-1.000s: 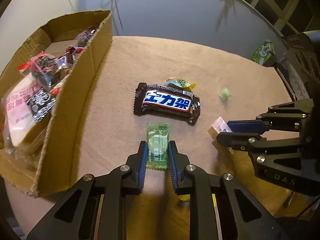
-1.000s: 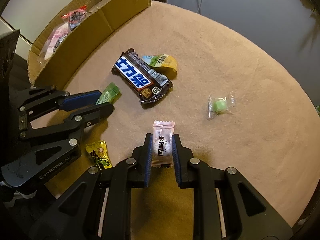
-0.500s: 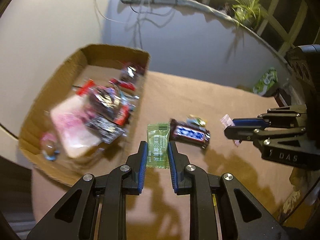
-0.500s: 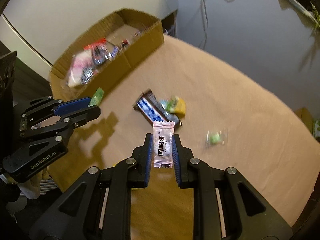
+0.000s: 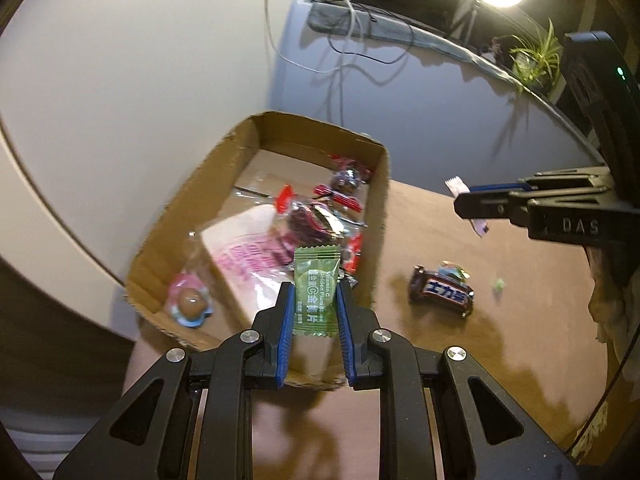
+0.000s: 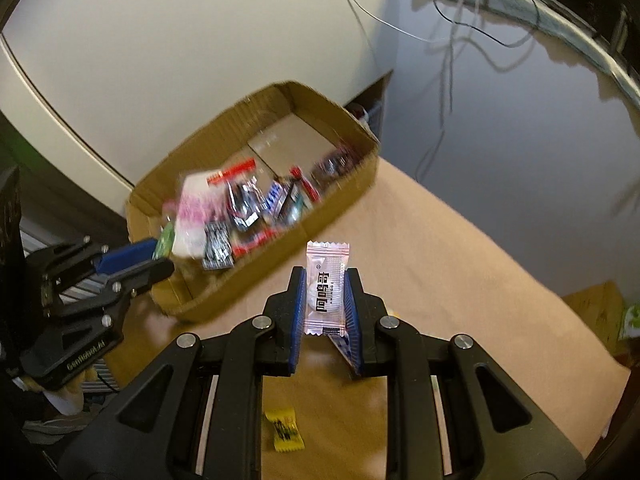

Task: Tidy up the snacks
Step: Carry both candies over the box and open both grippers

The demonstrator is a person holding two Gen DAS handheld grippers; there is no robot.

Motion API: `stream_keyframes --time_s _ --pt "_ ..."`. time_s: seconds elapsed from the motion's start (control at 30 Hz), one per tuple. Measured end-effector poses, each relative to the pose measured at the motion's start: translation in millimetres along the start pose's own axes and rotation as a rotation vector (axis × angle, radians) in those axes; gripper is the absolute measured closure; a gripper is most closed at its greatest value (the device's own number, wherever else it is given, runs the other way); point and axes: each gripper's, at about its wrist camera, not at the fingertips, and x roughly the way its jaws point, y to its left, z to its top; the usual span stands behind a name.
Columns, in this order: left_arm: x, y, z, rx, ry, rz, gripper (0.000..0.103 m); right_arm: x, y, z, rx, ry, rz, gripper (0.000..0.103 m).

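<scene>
My left gripper (image 5: 314,300) is shut on a green candy packet (image 5: 316,288) and holds it in the air over the near edge of the cardboard box (image 5: 256,136), which holds several wrapped snacks. My right gripper (image 6: 325,292) is shut on a pink-white candy packet (image 6: 326,284), raised above the table to the right of the box (image 6: 280,92). The right gripper also shows in the left wrist view (image 5: 476,204), and the left gripper in the right wrist view (image 6: 156,256).
A dark chocolate bar with blue label (image 5: 442,294), a small wrapped sweet (image 5: 452,271) behind it and a small green candy (image 5: 499,283) lie on the tan round table (image 5: 440,360). A yellow candy (image 6: 283,430) lies near the right gripper. Cables hang on the wall behind.
Both grippers have lifted their candies off the table and moved left towards the cardboard box. The left one now hangs over the box's near edge.
</scene>
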Motion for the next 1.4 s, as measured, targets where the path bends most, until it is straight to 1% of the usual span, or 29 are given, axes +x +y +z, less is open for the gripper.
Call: stream_keyframes --time_s 0.23,0.4,0.63,0.73,1.07,1.33,1.4 --pt "-2 11 8 -0.021 -0.025 0.038 0.084 18 14 27 -0.029 -0.002 0.024 0.084" --pt "0 14 20 -0.021 -0.045 0.065 0.084 31 19 41 -0.037 0.002 0.037 0.084" --pt "9 15 41 -0.015 -0.062 0.085 0.084 47 22 57 -0.033 0.009 0.047 0.083" --pt "14 17 48 -0.029 -0.063 0.084 0.084 53 20 63 -0.023 0.013 0.056 0.083" --pt "21 18 52 -0.037 -0.055 0.089 0.084 68 20 69 -0.014 0.029 0.072 0.083" --pt "21 17 53 -0.041 -0.051 0.09 0.082 67 21 69 -0.03 0.031 0.074 0.083" --pt "20 17 53 -0.045 -0.052 0.093 0.081 66 23 68 -0.034 0.03 0.068 0.082"
